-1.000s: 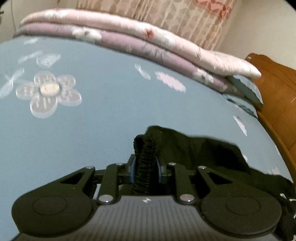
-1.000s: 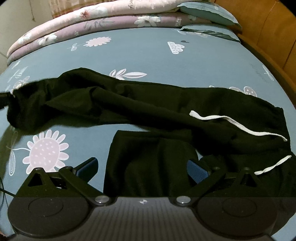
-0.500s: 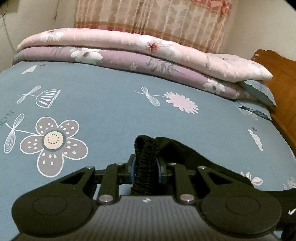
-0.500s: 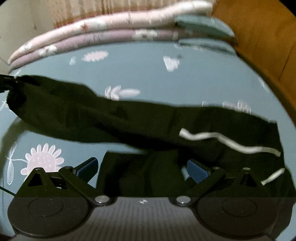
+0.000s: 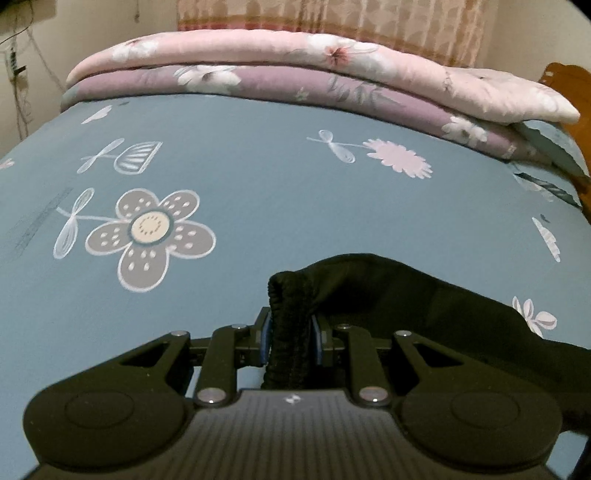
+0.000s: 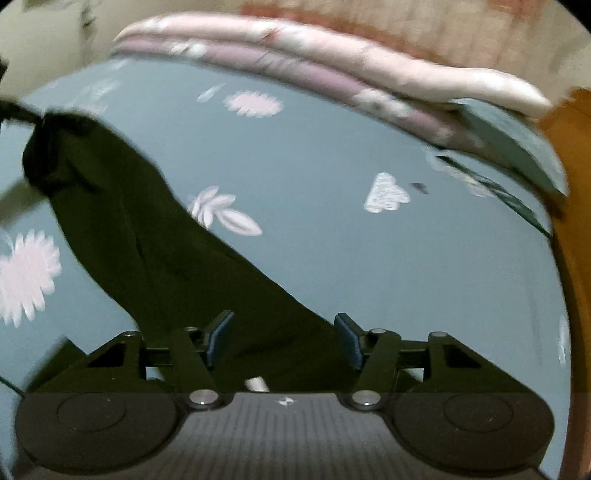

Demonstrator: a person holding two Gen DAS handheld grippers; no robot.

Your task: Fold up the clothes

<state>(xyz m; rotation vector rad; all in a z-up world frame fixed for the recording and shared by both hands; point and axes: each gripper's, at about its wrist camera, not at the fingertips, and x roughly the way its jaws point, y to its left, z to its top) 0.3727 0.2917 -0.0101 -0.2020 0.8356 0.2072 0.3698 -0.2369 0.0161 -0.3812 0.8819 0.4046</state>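
Black trousers (image 5: 406,295) lie on the blue flowered bed sheet (image 5: 258,184). My left gripper (image 5: 290,332) is shut on their ribbed elastic end (image 5: 290,291), which stands up between the blue pads. In the right wrist view the trousers (image 6: 147,240) stretch as a dark band from the upper left down to my right gripper (image 6: 282,332). Its jaws are closing with the black cloth between them, and the pads (image 6: 349,339) do not visibly press on it. A bit of white drawstring (image 6: 256,384) shows just under the cloth. This view is blurred.
Folded pink and purple quilts (image 5: 332,66) are stacked along the far side of the bed. A grey-blue pillow (image 6: 517,147) lies at their right end. A wooden headboard (image 6: 569,166) bounds the right side. A curtain (image 5: 332,22) hangs behind.
My right gripper swung sideways and rolled, its jaws narrowed around the cloth, and the trousers now run diagonally. My left gripper rose a little, still holding the elastic end.
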